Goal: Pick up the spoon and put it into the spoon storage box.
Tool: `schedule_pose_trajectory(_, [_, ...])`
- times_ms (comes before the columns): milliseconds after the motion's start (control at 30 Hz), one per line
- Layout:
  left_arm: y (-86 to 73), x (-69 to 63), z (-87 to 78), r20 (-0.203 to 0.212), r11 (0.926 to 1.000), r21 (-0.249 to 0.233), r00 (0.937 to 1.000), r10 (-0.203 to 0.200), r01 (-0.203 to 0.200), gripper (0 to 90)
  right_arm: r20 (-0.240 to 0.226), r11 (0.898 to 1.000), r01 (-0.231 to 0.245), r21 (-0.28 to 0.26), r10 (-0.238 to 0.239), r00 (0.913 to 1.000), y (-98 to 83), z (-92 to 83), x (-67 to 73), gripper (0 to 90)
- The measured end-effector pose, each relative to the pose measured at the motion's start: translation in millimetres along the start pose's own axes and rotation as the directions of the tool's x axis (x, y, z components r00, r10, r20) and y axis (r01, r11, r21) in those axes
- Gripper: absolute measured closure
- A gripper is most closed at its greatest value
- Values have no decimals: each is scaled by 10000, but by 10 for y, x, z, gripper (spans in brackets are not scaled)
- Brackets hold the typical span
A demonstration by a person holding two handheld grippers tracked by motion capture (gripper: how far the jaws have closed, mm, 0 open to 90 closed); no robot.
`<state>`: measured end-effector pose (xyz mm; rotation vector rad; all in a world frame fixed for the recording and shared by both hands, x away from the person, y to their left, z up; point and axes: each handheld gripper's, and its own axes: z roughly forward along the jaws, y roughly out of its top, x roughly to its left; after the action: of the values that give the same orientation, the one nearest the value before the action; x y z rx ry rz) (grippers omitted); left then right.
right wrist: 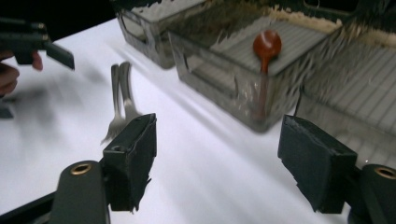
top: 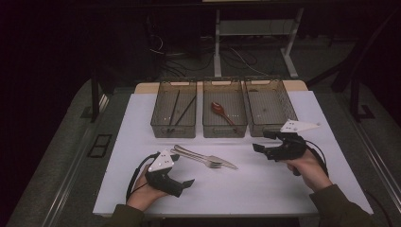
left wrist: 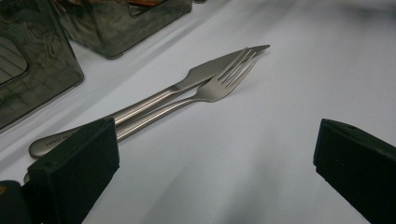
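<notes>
Beside the fork point(top: 213, 163), both grippers' fingers gape, empty.

1. I am working in what looks like a lab or test room, dimly lit, not a home.
2. A white table point(top: 246, 189) stands on grey carpet.
3. Behind it, loose cables point(top: 189, 59) trail across the floor around a white desk frame point(top: 217, 47).
4. Three identical smoky plastic bins point(top: 224, 111) sit in a neat row.

Olive sleeves; 2 black grippers, each with grey 3-cornered plate, black cable.
</notes>
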<state>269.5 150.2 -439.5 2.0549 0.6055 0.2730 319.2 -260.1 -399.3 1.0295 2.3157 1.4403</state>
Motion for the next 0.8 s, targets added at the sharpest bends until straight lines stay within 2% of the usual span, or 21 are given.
schedule_pose_trajectory(333, [1,-6,-5,-18,10000,23,10000,41,-41,0,255,9996,-73,267,66,9997,-357,-153,63,235])
schedule_pose_trajectory(567, [2,-8,-7,-33,10000,26,10000,53,-53,0,178,9996,-66,283,61,9998,-528,-238,106,228])
schedule_pose_trajectory(700, [0,-8,-10,-49,10000,39,10000,56,-56,0,275,9984,204,526,-219,9994,-628,-272,118,222])
schedule_pose_trajectory(800, [1,-8,-15,-63,10000,46,10000,69,-69,0,313,9979,167,621,-187,9993,-696,-300,105,221])
